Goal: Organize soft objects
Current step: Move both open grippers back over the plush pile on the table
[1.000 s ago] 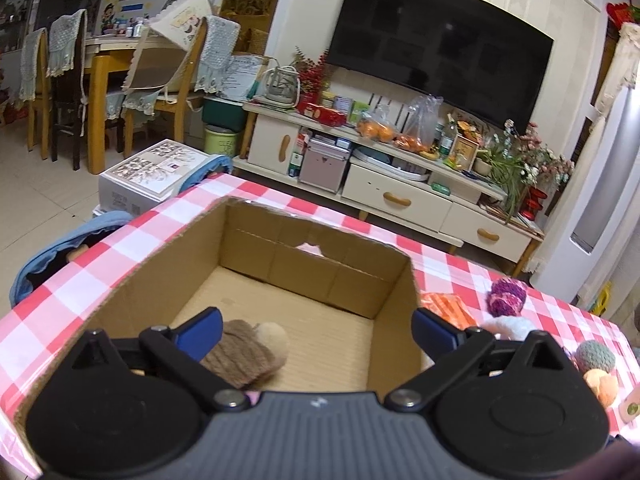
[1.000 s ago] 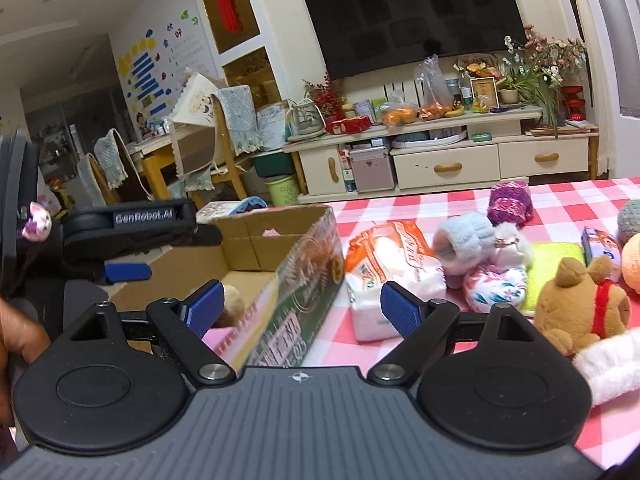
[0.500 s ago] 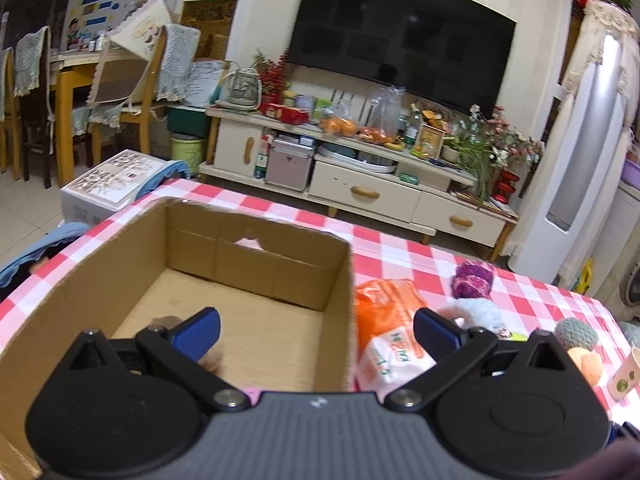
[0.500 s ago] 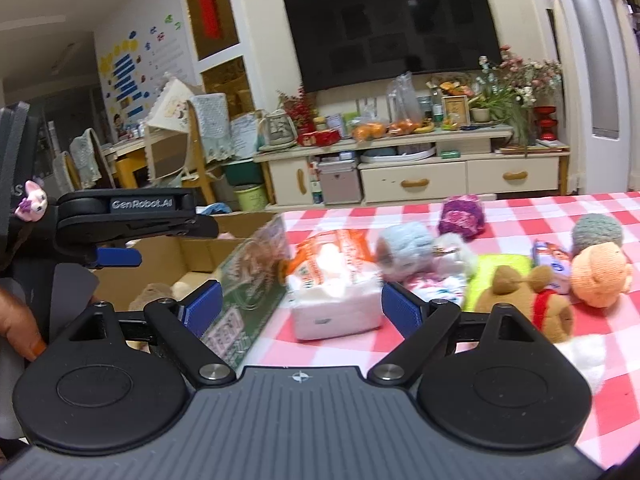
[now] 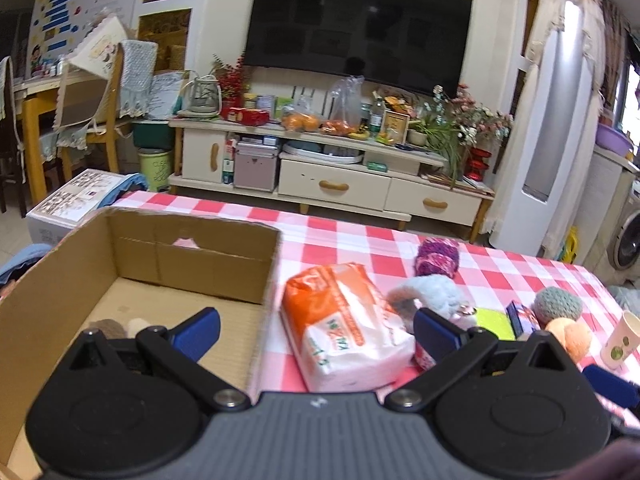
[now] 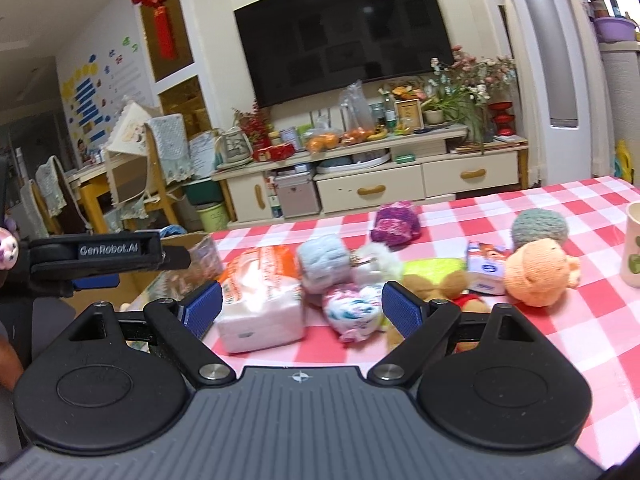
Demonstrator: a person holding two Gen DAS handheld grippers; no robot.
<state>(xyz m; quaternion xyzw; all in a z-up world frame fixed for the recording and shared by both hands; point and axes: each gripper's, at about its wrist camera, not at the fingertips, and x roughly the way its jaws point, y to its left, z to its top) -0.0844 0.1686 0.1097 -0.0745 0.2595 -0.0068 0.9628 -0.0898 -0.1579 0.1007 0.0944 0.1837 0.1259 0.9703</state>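
Soft toys are lying in a loose heap on the checked worktop (image 6: pixel 560 360), ahead of both tongs. The left tongs (image 5: pixel 316 328) are standing wide with nothing between the pads, straddling the near right wall of the box (image 5: pixel 264 280); the left pad is hanging over the box floor, the right pad over the worktop. Just behind the left pad, a brown hat (image 5: pixel 106 326) is lying inside the box. Between the pads and slightly ahead, a tissue pack (image 5: pixel 344 324) is lying just beside the box. The right tongs (image 6: pixel 302 310) are also gaping wide and holding nothing; a white-and-blue bundle (image 6: pixel 354 310) is sitting between their pads, just ahead, with a pale blue plush (image 6: pixel 324 260) touching it behind. A brown bear (image 6: pixel 436 284) is showing partly behind the right pad. Further right, an orange knit toy (image 6: pixel 536 276) is sitting beside a grey-green ball (image 6: pixel 540 226), and a purple knit piece (image 6: pixel 396 222) is lying farther ahead. A paper cup (image 6: pixel 632 252) is standing at the far right.
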